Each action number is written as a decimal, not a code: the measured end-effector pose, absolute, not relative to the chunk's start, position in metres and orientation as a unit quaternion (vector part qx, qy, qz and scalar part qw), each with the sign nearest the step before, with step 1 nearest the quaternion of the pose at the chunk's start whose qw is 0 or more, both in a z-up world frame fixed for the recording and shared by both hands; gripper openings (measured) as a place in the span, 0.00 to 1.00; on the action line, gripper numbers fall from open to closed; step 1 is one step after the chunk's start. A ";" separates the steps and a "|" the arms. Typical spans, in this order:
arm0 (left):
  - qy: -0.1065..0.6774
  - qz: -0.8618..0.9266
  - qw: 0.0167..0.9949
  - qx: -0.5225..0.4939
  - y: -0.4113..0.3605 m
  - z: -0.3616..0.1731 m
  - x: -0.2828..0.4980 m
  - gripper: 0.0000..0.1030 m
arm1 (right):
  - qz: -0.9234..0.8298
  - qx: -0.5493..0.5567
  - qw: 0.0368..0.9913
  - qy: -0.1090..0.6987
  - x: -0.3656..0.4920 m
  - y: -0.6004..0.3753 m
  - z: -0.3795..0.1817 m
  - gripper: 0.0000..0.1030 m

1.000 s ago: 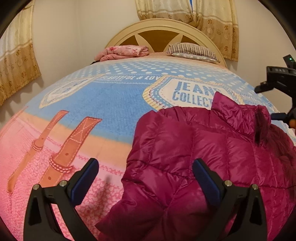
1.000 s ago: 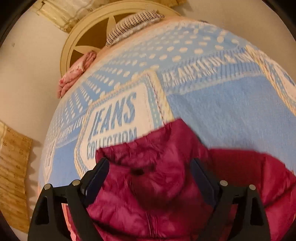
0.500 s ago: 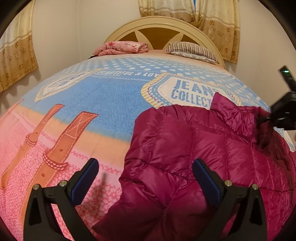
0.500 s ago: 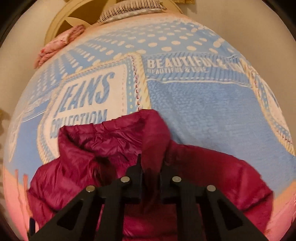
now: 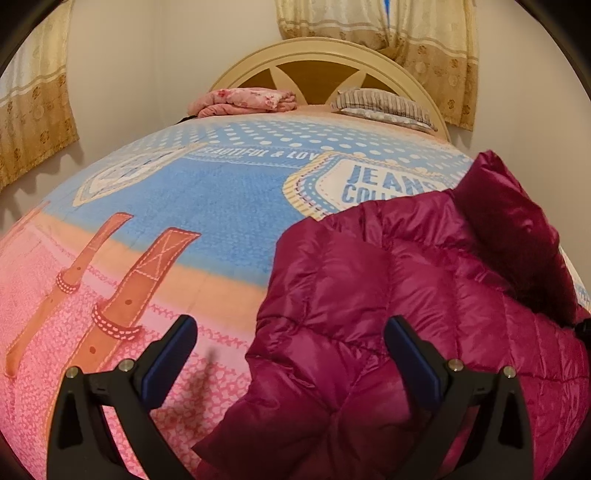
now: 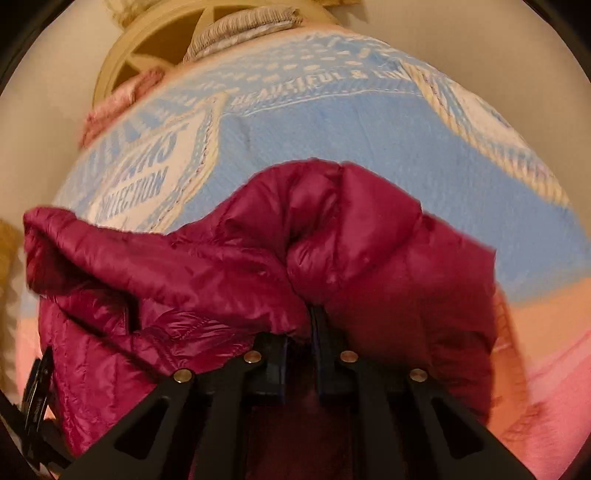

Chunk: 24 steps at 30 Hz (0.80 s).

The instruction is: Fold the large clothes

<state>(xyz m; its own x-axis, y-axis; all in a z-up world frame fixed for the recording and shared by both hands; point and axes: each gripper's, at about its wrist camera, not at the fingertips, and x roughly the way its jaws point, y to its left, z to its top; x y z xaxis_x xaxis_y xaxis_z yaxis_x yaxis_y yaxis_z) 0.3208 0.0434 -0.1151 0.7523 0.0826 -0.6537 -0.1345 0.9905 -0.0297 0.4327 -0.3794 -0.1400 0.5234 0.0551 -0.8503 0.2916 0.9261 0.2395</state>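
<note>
A magenta quilted puffer jacket [image 5: 406, 295] lies on the bed's blue and pink blanket [image 5: 184, 221]. My left gripper [image 5: 288, 354] is open and empty, low over the jacket's left edge, one finger over the blanket and one over the jacket. My right gripper [image 6: 299, 332] is shut on the jacket [image 6: 258, 266] near its collar and holds that part lifted, so the fabric drapes over the fingers. The collar [image 5: 509, 221] stands raised at the right in the left wrist view.
At the head of the bed are a cream headboard [image 5: 325, 62], a folded pink blanket [image 5: 243, 101] and a striped pillow [image 5: 384, 105]. Curtains [image 5: 388, 33] hang behind. The wall is close on the bed's right side.
My right gripper closed on the jacket's collar area and has lifted and pulled it, bunching the fabric. The left gripper stayed open and sank slightly nearer the jacket.
</note>
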 end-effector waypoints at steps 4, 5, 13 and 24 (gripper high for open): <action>0.330 0.048 0.942 0.033 0.024 -0.090 0.314 1.00 | -0.071 0.117 0.883 0.450 0.425 -0.362 -0.140 0.10; 0.316 0.043 0.947 0.043 0.017 -0.076 0.314 1.00 | -0.072 0.105 0.887 0.443 0.422 -0.359 -0.140 0.10; 0.304 -0.013 0.952 0.028 -0.047 0.008 0.398 1.00 | -0.066 0.114 0.902 0.411 0.413 -0.360 -0.141 0.11; 0.434 0.028 0.898 0.068 -0.065 -0.083 0.436 0.97 | -0.055 0.134 0.903 0.404 0.409 -0.364 -0.144 0.12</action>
<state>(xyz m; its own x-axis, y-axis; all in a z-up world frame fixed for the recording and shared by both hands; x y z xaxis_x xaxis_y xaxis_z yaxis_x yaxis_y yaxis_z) 0.4356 -0.0654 -0.0829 0.6217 0.1100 -0.7755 0.0082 0.9891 0.1470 0.4092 -0.3644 -0.1436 0.6681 0.0092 -0.7440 0.2071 0.9581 0.1978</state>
